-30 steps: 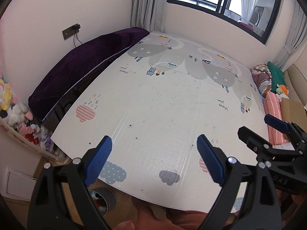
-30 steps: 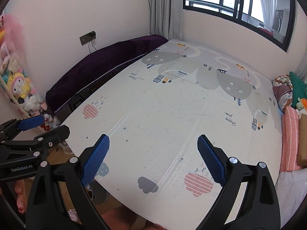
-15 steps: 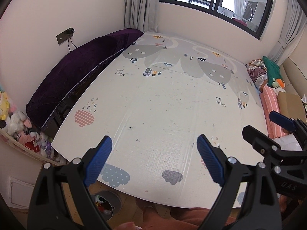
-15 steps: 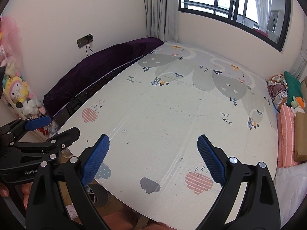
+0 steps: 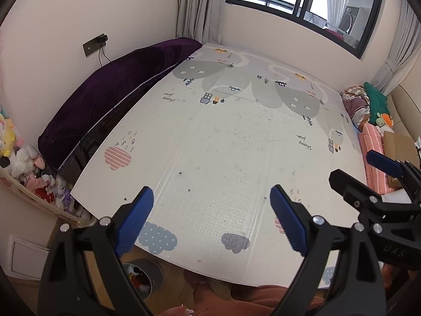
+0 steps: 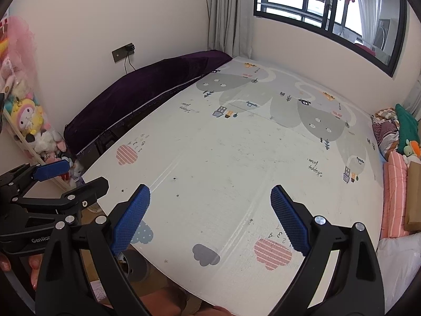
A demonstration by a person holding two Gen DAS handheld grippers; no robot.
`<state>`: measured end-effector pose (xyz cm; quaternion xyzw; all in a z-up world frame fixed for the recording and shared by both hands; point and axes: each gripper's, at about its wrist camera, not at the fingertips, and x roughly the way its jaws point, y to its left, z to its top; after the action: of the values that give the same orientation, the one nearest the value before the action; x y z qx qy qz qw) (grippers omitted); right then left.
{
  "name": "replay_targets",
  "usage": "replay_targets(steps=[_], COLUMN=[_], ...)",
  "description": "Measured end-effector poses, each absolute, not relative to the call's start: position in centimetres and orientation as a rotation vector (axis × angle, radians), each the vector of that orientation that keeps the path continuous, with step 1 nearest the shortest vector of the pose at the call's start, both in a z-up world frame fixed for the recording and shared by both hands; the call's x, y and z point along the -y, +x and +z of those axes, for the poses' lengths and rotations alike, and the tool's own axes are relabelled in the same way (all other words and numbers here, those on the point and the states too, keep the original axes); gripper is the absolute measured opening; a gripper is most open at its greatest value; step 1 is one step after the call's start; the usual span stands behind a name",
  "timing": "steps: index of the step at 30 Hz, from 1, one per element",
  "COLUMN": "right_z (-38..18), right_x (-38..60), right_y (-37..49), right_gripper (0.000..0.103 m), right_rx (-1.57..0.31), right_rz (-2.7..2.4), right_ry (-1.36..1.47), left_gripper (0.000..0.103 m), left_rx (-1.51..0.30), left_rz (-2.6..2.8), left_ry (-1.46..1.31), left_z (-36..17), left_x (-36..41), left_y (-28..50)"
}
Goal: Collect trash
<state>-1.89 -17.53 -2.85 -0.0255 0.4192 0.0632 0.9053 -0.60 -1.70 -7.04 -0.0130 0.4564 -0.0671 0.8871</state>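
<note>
Containers: one grey round trash bin (image 5: 147,276) on the wooden floor, just below the near edge of the play mat (image 5: 223,144). Inside: a jumble of small scraps, white, red and dark; individual pieces too small to count. In the right wrist view the bin (image 6: 134,263) sits partly behind a finger. One brown cardboard box (image 5: 400,150) at the right edge of the mat, contents not visible.

Grippers: left gripper (image 5: 210,221) with fingers wide apart, holding nothing, over the near mat edge. Right gripper (image 6: 210,218) likewise, fingers wide, nothing between them. Each shows in the other's view from the side.

Mat surface: scattered dark specks, no distinct piece of trash made out.

Other: one purple cushion (image 5: 113,92) along the left wall; a heap of plush toys (image 5: 23,168) behind a rail at far left, count unclear; one striped pink folded blanket (image 5: 373,155) beside the box; one window (image 5: 297,2) in the far wall.
</note>
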Motion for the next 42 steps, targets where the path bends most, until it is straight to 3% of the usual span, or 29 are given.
replay_targets(steps=[42], right_z=[-2.35], right_x=[18.11], right_y=[-1.92], right_gripper=[0.090], right_rx=[-0.851], right_rz=[0.122], right_ry=[-0.053], left_gripper=[0.090], left_rx=[-0.938], left_rz=[-0.117], left_ry=[-0.054], left_z=[-6.85], left_x=[1.35], left_y=[-0.74])
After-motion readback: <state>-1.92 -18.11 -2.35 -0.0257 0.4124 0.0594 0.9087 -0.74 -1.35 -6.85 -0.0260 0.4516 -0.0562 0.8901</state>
